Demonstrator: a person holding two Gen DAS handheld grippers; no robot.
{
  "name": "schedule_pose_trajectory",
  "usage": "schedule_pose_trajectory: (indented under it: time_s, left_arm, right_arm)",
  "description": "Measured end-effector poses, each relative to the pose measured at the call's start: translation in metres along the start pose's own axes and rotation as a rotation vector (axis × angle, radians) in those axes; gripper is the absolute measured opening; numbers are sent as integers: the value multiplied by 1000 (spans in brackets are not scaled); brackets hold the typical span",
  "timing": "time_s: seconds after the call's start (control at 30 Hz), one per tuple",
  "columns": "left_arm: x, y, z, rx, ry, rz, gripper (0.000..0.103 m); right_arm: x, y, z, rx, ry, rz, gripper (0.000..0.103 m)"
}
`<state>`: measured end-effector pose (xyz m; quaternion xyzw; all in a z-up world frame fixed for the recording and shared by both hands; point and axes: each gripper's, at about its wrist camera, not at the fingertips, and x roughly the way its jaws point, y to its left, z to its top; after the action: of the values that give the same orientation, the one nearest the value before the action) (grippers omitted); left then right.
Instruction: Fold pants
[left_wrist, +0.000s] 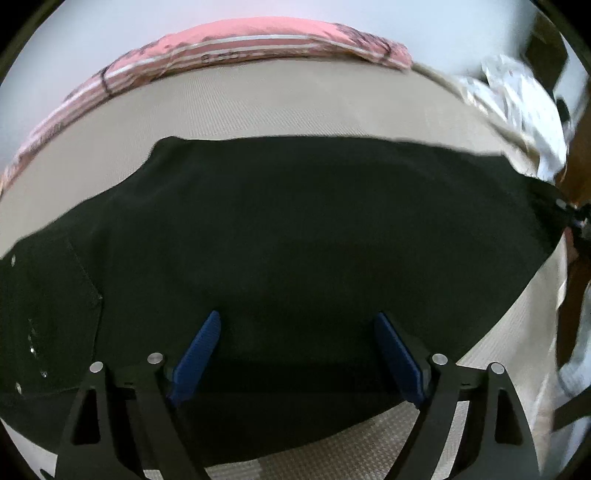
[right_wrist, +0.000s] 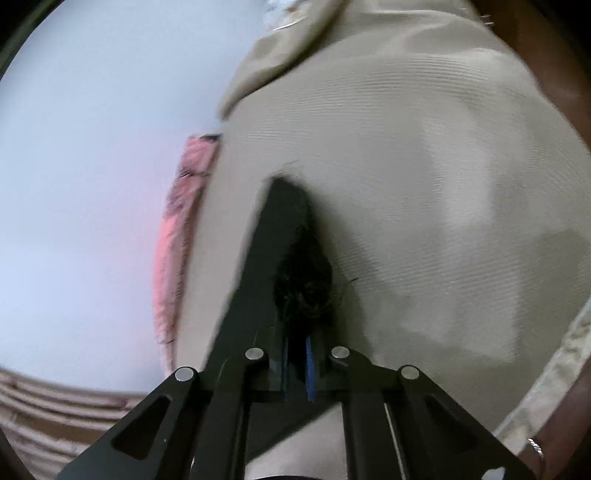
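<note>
Left wrist view: dark pants (left_wrist: 295, 229) spread flat on beige mattress (left_wrist: 258, 107), long axis left-right, pocket end at left | left gripper (left_wrist: 295, 354) fingers spread wide above near edge, grasping nothing | right gripper (right_wrist: 295, 354) clenched on pants' edge.

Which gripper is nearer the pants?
Right. The right gripper is shut on the black pants; the left gripper hovers open just above them.

Bare mat (left_wrist: 258, 107) lies between pants (left_wrist: 295, 221) and pink bedding (left_wrist: 258, 37).
</note>
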<state>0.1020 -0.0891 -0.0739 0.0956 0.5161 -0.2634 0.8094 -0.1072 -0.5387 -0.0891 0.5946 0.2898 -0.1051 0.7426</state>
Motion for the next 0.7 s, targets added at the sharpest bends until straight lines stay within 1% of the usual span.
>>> schedule_pose_trajectory:
  time_s: [0.13, 0.23, 0.33, 0.43, 0.5, 0.53, 0.57, 0.6, 0.7]
  left_arm:
    - [-25, 31, 10, -91, -58, 4, 85]
    - [-49, 58, 12, -143, -121, 41, 85]
    - [-67, 88, 9, -201, -155, 76, 85]
    - [-80, 115, 3, -261, -162, 89, 85]
    - [-83, 126, -2, -285, -160, 87, 85]
    - [-86, 132, -5, -298, -158, 86, 85]
    - [-87, 138, -8, -311, -157, 86, 85]
    - [-88, 141, -11, -321, -154, 84, 85]
    - [-88, 152, -21, -347, -141, 64, 85]
  right_arm:
    - [31, 65, -15, -119, 94, 47, 8]
    - [72, 115, -35, -200, 197, 100, 8]
    - [122, 163, -69, -276, 317, 145, 8]
    - [165, 193, -110, -333, 443, 173, 8]
    - [194, 208, -146, -400, 529, 157, 8]
    - [209, 214, -170, -447, 586, 146, 8]
    - [217, 214, -185, -471, 626, 139, 8]
    - [228, 213, -205, -503, 680, 116, 8]
    - [249, 203, -248, -610, 773, 26, 8]
